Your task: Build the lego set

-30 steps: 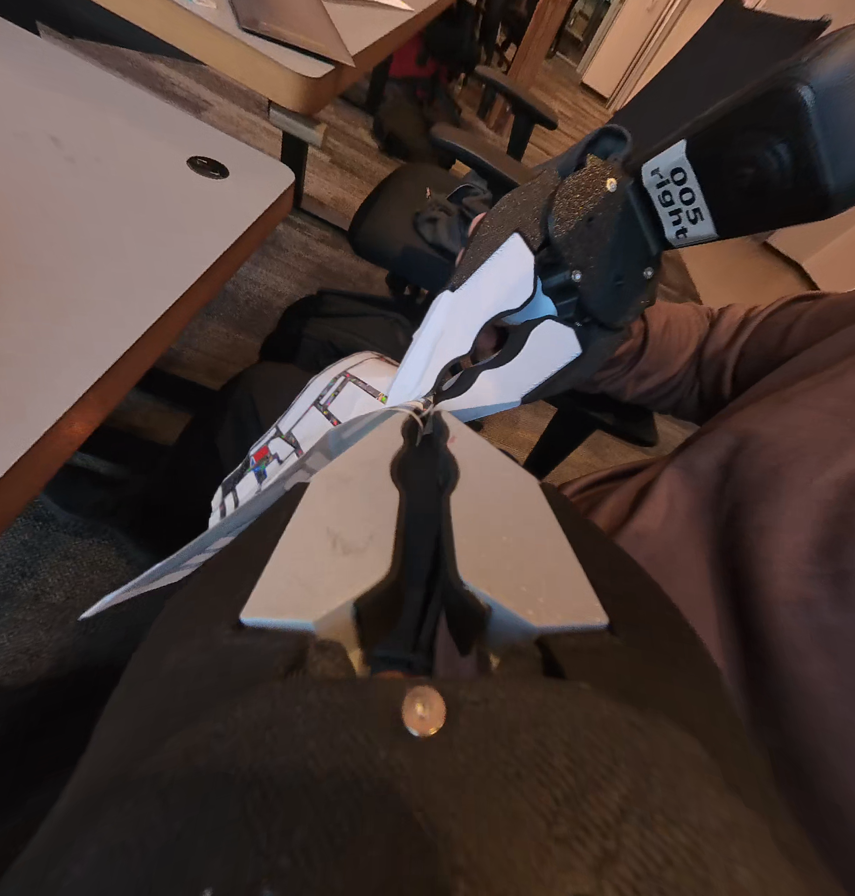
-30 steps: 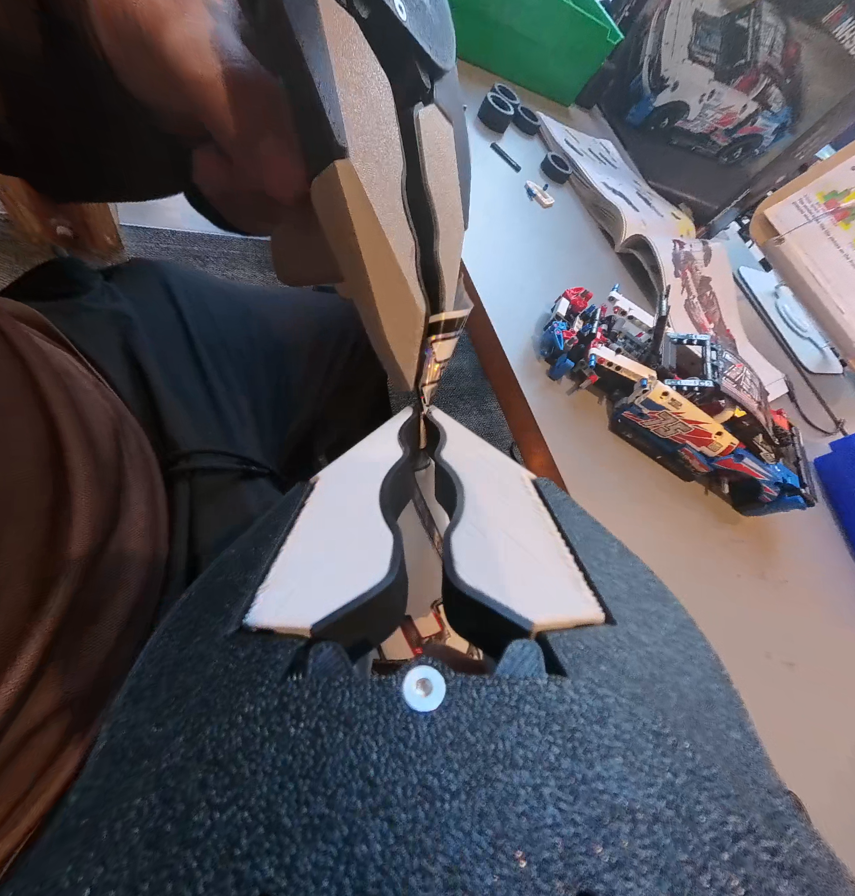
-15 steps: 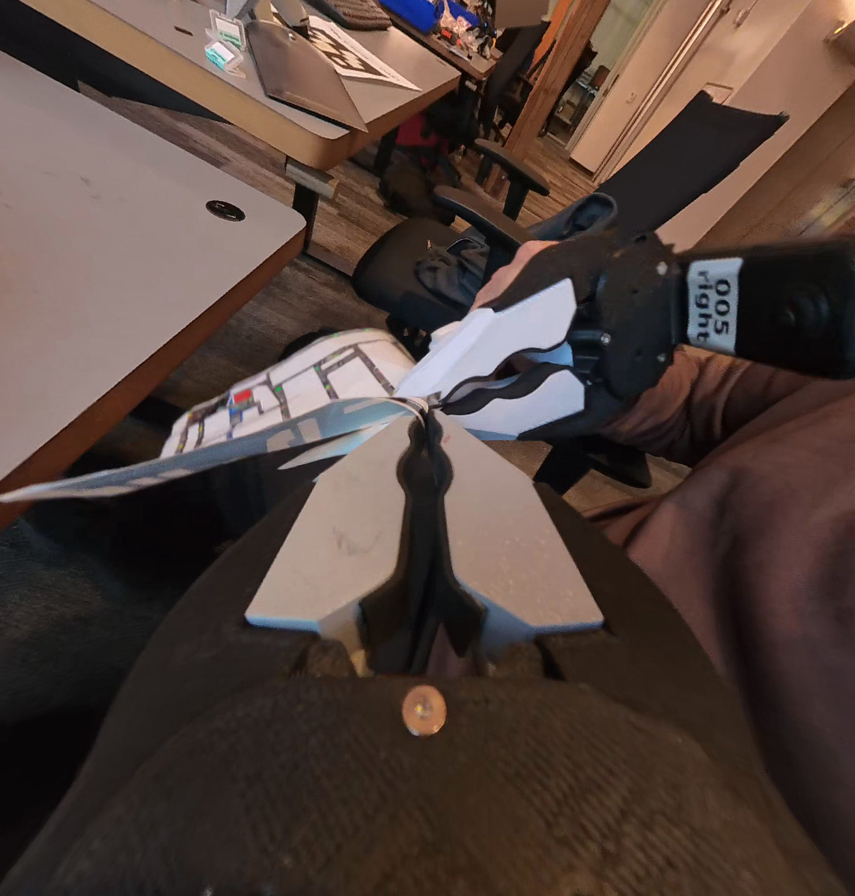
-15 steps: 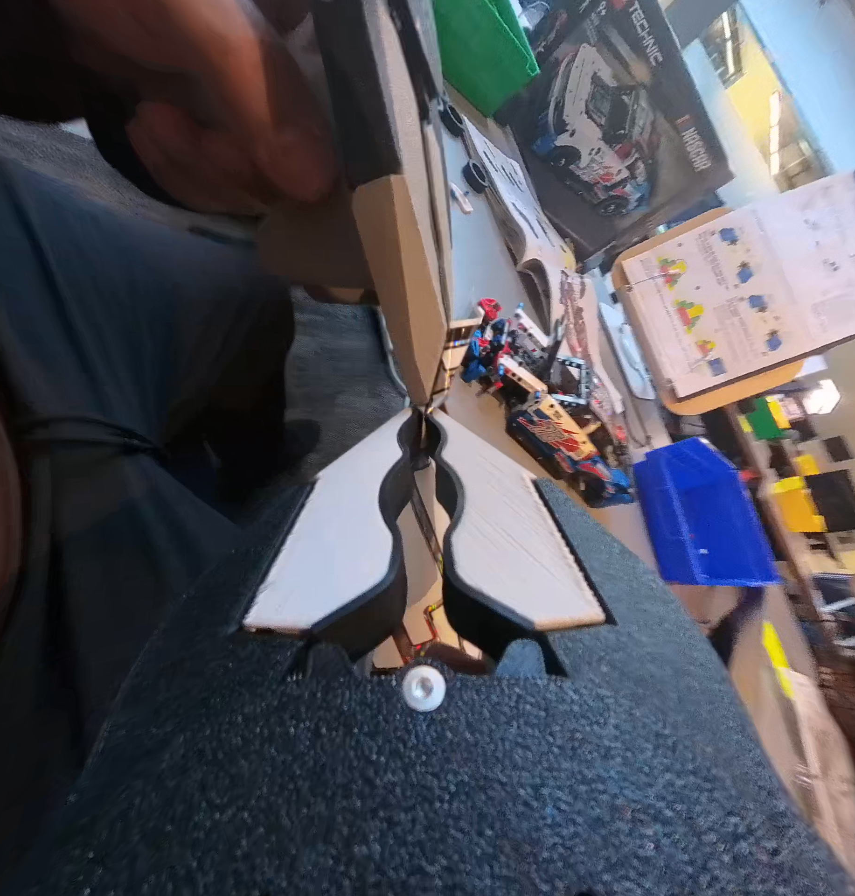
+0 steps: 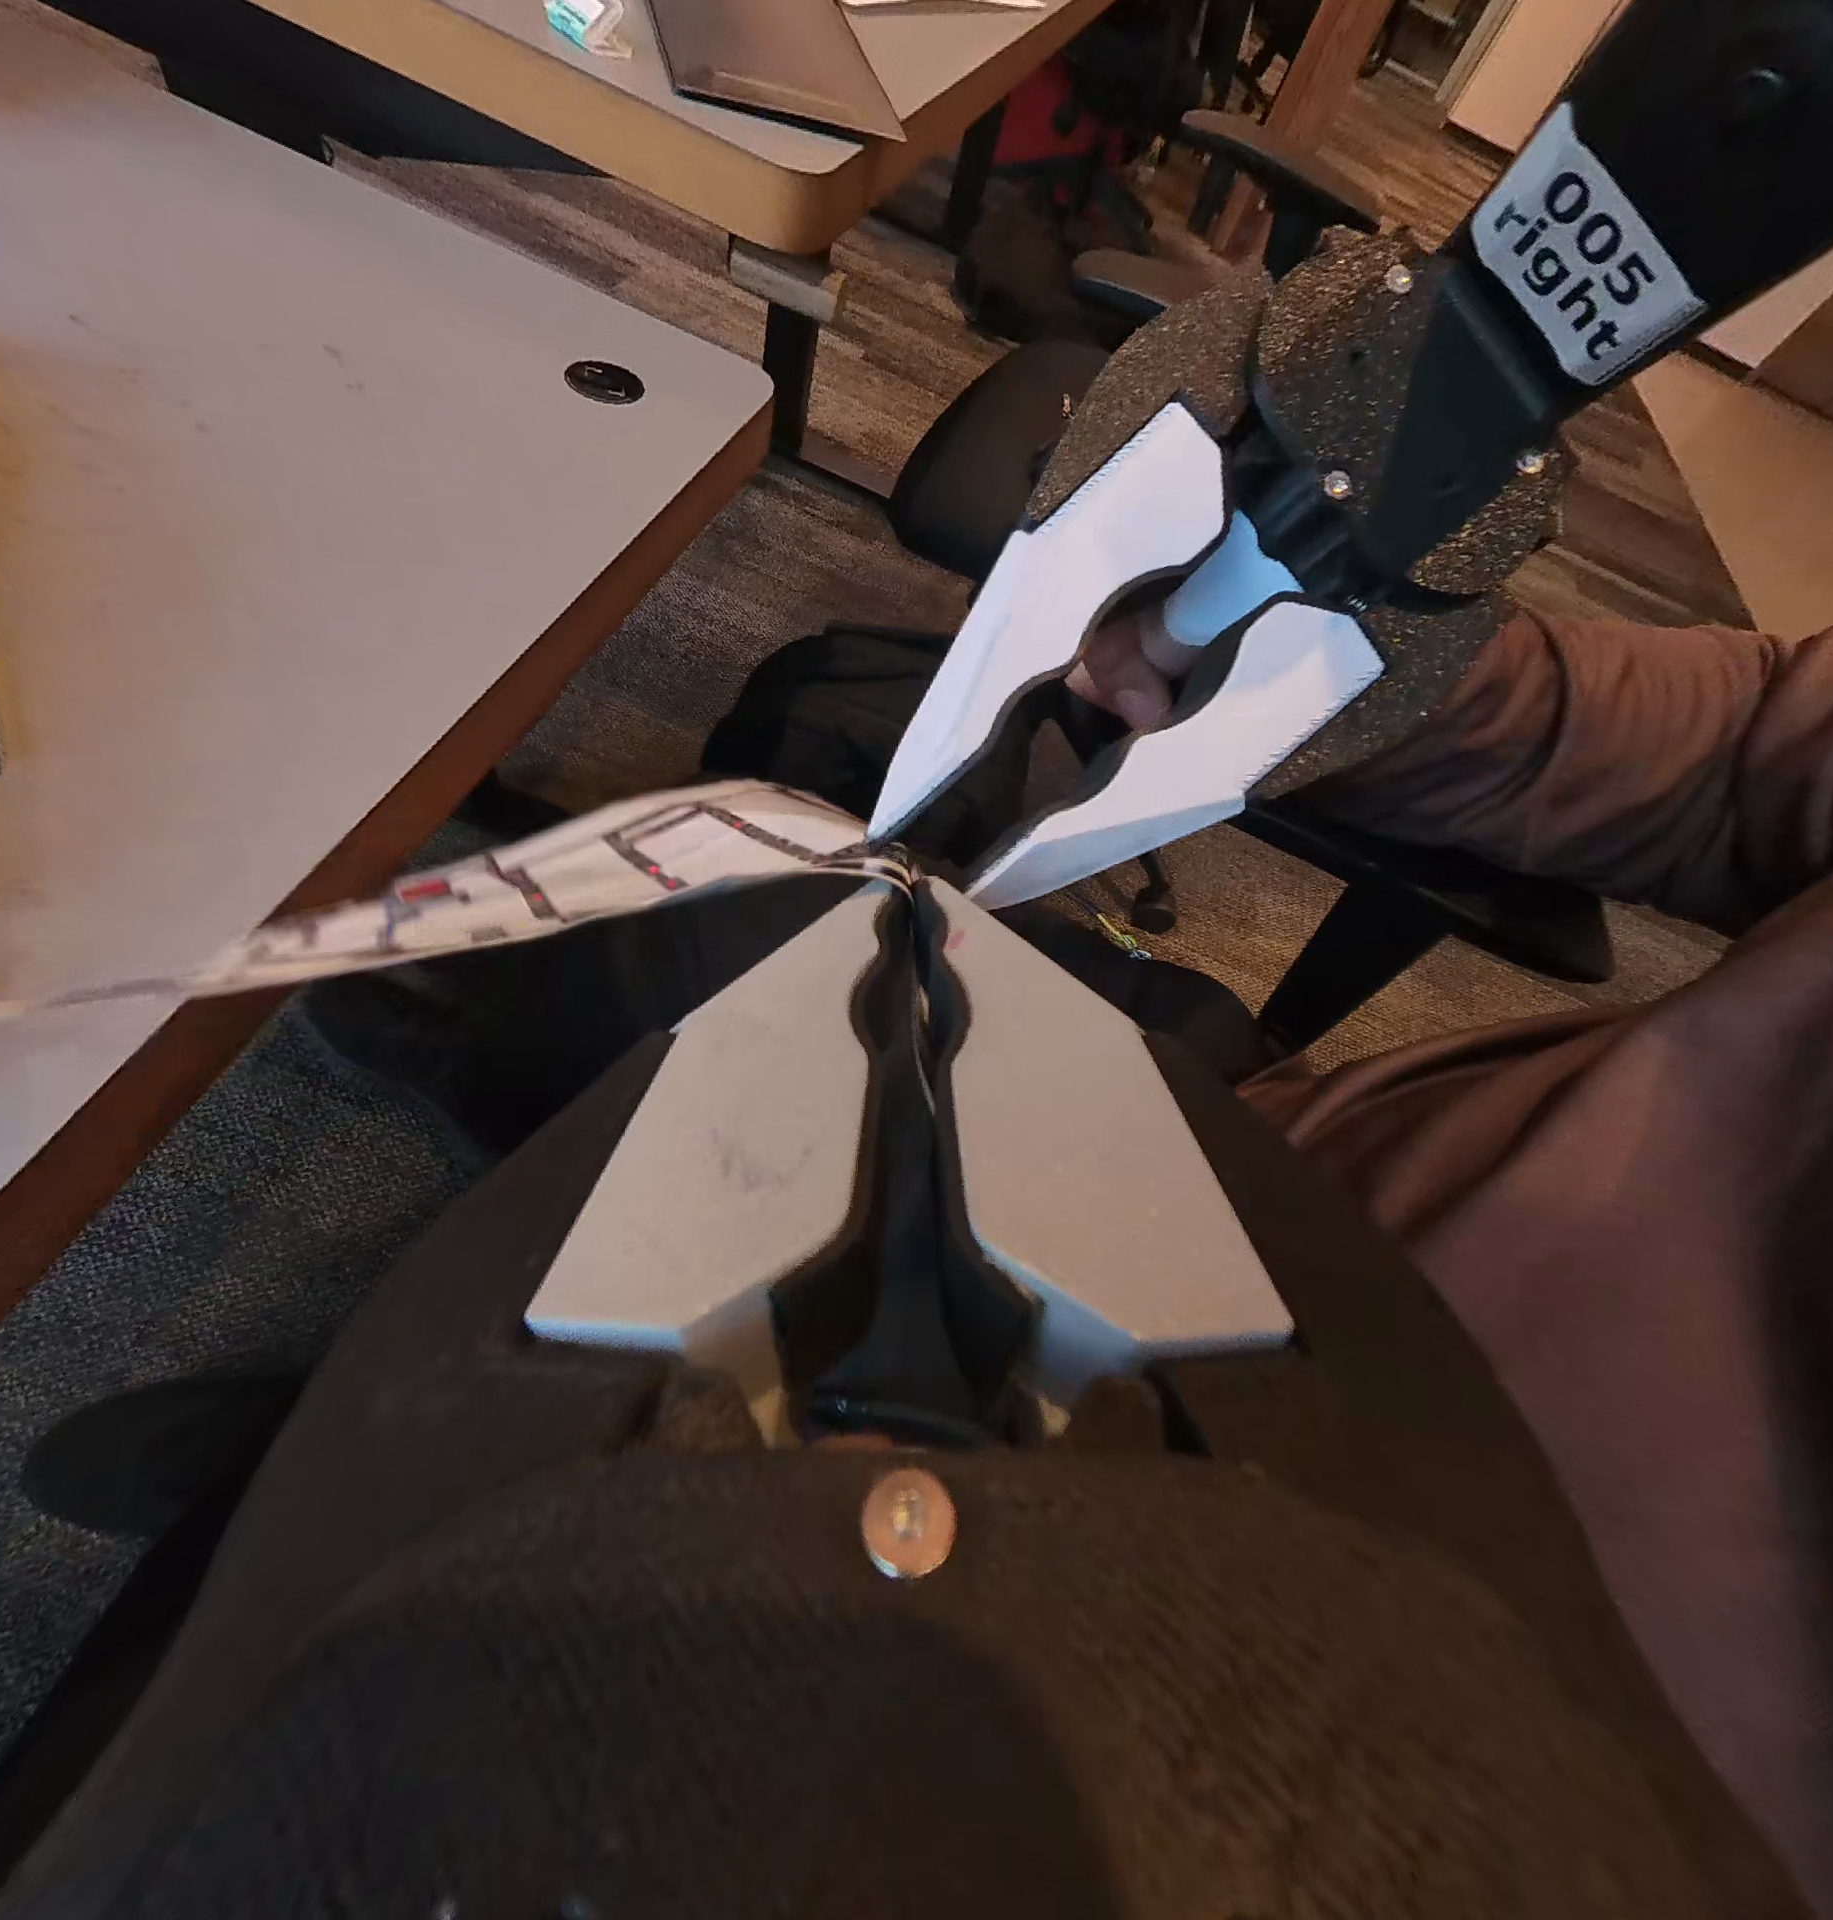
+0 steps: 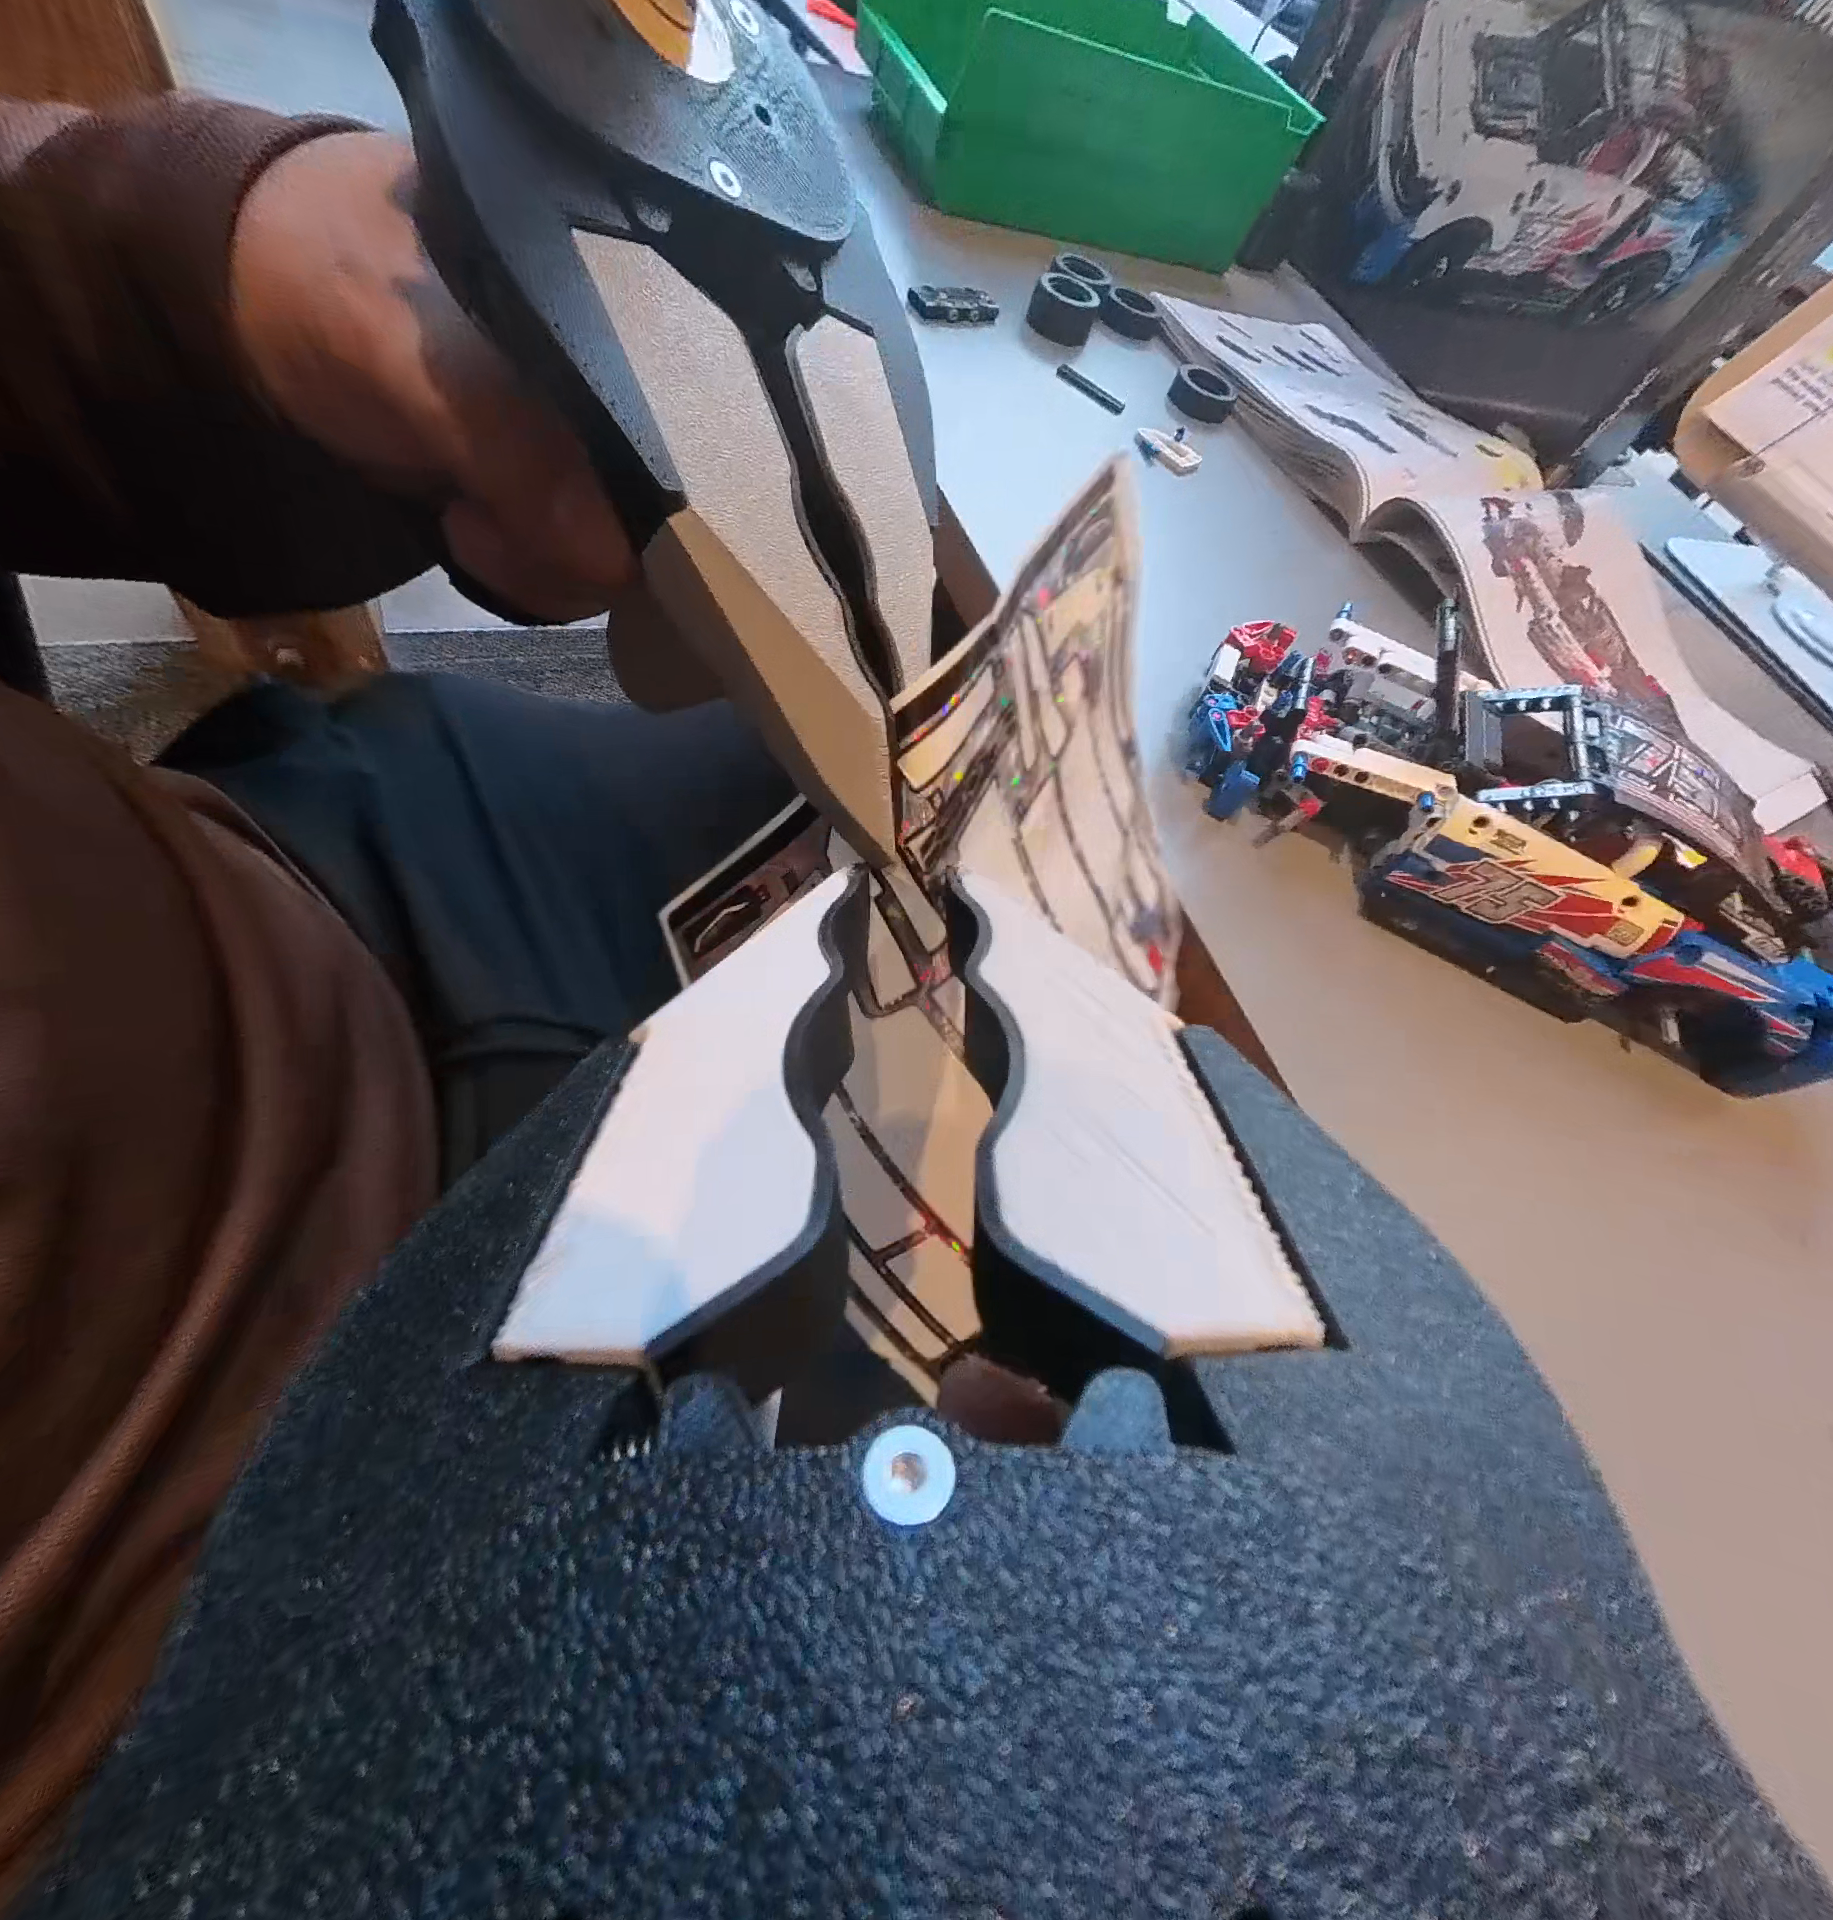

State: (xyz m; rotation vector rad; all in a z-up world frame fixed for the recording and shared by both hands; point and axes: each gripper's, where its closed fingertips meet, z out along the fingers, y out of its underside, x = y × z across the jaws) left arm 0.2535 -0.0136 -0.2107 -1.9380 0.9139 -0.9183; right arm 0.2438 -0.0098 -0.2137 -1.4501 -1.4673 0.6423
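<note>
A white sticker sheet [image 5: 579, 883] with dark outlined decals hangs over the person's lap beside the table. My left gripper [image 5: 914, 894] is shut on one corner of it. It also shows in the right wrist view [image 6: 886, 831], pinching the sheet [image 6: 1057, 748]. My right gripper [image 6: 904, 883] is open, with the sheet's edge passing between its parted fingers. In the left wrist view the right gripper [image 5: 927, 862] meets the same corner, tips apart. A partly built red, white and blue lego car [image 6: 1514, 821] lies on the table [image 6: 1514, 1195].
An open instruction booklet [image 6: 1411, 447], several black tyres [image 6: 1088, 301], a green bin [image 6: 1088, 156] and the set's box [image 6: 1566, 156] are behind the car. A second table [image 5: 268, 520] is at left, with an office chair [image 5: 974, 468] behind it. The person's brown sleeves are close. The tips of both grippers are at nearly the same place.
My right gripper has opened: its tips were closed on the sheet before. Both grippers turned, and the sheet swung out flatter towards the table.
</note>
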